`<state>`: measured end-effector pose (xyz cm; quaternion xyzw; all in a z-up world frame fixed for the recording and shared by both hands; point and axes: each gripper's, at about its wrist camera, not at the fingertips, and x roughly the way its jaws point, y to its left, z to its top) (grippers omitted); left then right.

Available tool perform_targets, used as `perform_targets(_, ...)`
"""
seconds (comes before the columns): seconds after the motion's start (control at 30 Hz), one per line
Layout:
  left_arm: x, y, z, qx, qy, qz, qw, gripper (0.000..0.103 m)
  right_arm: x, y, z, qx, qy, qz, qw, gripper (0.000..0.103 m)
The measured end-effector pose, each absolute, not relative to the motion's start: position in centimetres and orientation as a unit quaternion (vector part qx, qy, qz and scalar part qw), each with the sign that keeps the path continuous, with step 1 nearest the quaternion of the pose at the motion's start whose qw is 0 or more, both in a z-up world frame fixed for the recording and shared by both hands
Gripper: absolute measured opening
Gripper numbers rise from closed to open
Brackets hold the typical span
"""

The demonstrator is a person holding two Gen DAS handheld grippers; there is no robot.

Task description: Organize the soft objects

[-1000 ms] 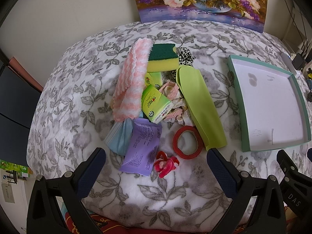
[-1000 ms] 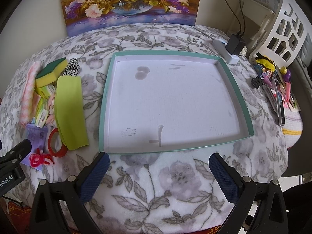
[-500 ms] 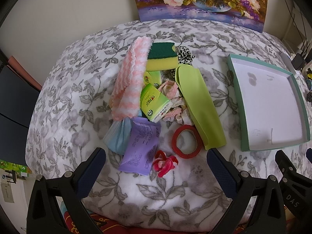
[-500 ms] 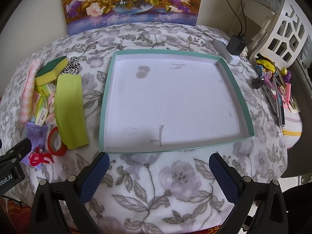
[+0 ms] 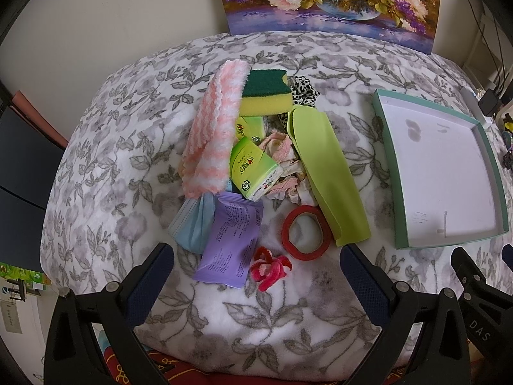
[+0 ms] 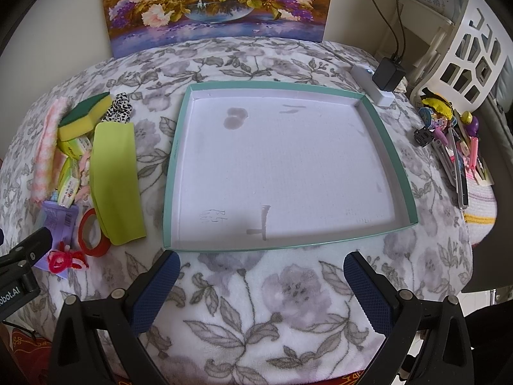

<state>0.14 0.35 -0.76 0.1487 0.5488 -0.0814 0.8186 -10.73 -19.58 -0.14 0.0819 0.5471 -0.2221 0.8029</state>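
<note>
A heap of soft things lies on the flowered blanket: a pink striped towel (image 5: 213, 128), a green-and-yellow sponge (image 5: 266, 96), a lime cloth (image 5: 327, 173), green tissue packs (image 5: 253, 168), a purple packet (image 5: 232, 240), a blue mask (image 5: 192, 224), a red band (image 5: 306, 232), a red scrunchie (image 5: 271, 268) and a spotted scrunchie (image 5: 303, 89). My left gripper (image 5: 256, 276) hangs open just short of the heap. A teal-rimmed tray (image 6: 174, 160) with a bare white floor sits right of the heap. My right gripper (image 6: 261, 284) stands open at the tray's near edge, holding nothing.
A flower painting (image 6: 218, 3) leans against the wall behind the blanket. A white power strip with a black plug (image 6: 380, 81) sits beyond the tray's far right corner. Hair clips and small trinkets (image 6: 449, 141) crowd the right edge.
Both views have drawn back slightly from the blanket; the heap and tray appear a little smaller and lower. Nothing on the blanket has moved, and both grippers stay open.
</note>
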Motion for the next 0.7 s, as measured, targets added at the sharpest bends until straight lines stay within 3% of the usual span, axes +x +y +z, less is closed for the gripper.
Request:
perform_targets(0.57,0.1,0.2,-0.8,0.145,0.55,-0.085,0.818,0.103,-10.7,-19.6,0.0,0.082,0.547,-0.223,0.802,0.103)
perform_targets(0.7,1.0,1.6,-0.4,0.103,0.552,-0.088,0.822,0.103,-10.1,-18.6,0.3,0.07,0.54,-0.197,0.815,0.103)
